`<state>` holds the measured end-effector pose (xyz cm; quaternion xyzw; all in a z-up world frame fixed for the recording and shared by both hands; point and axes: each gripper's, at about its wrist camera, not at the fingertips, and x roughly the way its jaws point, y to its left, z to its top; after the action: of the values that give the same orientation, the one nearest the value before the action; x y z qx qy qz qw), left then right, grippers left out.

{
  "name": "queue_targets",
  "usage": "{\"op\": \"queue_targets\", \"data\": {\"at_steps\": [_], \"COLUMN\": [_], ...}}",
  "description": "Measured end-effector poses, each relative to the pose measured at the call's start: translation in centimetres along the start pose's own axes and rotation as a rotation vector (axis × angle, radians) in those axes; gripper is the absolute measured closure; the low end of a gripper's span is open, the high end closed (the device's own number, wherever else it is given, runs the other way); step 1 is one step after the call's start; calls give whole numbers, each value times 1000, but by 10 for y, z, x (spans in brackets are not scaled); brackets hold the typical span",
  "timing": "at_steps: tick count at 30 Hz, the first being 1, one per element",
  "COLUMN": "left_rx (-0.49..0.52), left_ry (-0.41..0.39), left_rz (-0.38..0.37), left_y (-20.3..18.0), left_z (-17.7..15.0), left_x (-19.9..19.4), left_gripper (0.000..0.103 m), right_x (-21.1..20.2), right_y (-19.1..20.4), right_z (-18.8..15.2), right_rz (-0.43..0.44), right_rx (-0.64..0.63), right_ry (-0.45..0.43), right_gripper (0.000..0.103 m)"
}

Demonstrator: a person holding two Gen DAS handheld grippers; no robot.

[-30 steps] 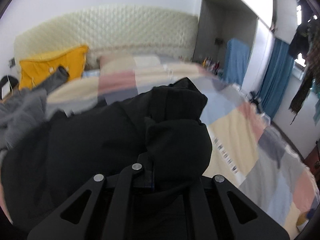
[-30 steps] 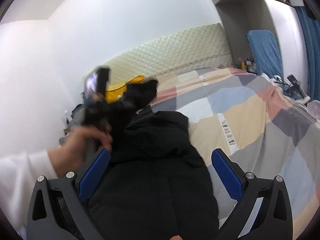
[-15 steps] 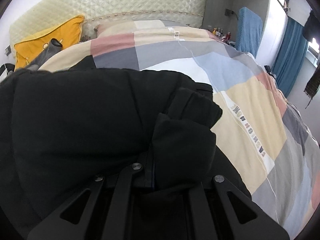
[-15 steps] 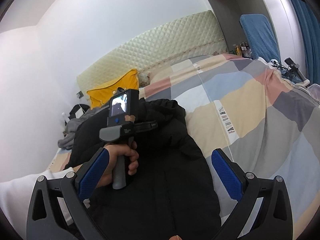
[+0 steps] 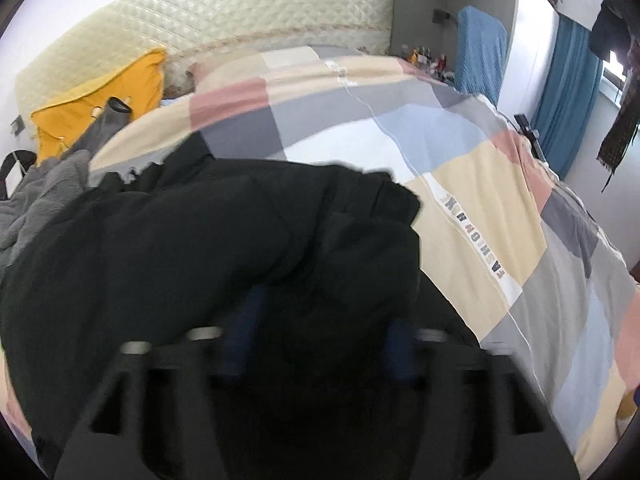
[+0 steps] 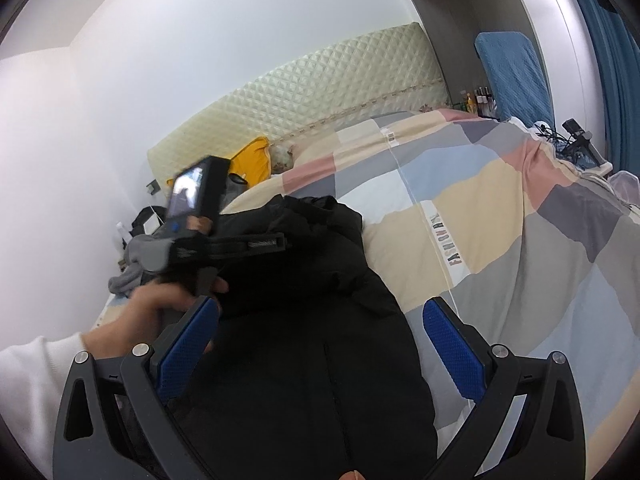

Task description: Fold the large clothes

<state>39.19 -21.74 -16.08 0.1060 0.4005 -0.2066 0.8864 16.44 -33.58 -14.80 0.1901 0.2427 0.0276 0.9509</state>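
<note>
A large black padded jacket (image 5: 224, 248) lies on the patchwork bed cover (image 5: 480, 208), its upper part folded over itself. My left gripper (image 5: 320, 332) is blurred; its blue pads stand apart with black cloth between and over them. In the right wrist view the jacket (image 6: 312, 352) lies below my open, empty right gripper (image 6: 320, 344), which hovers over its zip. The left gripper's body (image 6: 208, 236) shows there, held by a hand above the jacket's left side.
A yellow pillow (image 5: 100, 100) and grey clothes (image 5: 36, 196) lie at the bed's left by the quilted headboard (image 5: 224, 20). A blue-covered chair (image 5: 480, 52) and blue curtain (image 5: 568, 96) stand to the right of the bed.
My left gripper has opened from its grip on the black jacket fold and pulled back a little. The fold now lies flatter on the jacket. The right gripper has stayed open above the jacket.
</note>
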Motion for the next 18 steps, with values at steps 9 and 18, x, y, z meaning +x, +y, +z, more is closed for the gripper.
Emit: {"op": "queue_targets", "data": {"at_steps": [9, 18], "left_rx": [-76, -183], "left_ry": [-128, -264], "left_rz": [-11, 131], "left_y": [48, 147], "left_z": [-11, -25], "left_x": [-72, -128], "left_gripper": [20, 20], "right_x": [6, 45], "right_y": [13, 87], "right_z": [-3, 57], "right_rz": [1, 68], "right_rx": [-50, -317], "right_ry": [19, -21], "right_gripper": [0, 0]}}
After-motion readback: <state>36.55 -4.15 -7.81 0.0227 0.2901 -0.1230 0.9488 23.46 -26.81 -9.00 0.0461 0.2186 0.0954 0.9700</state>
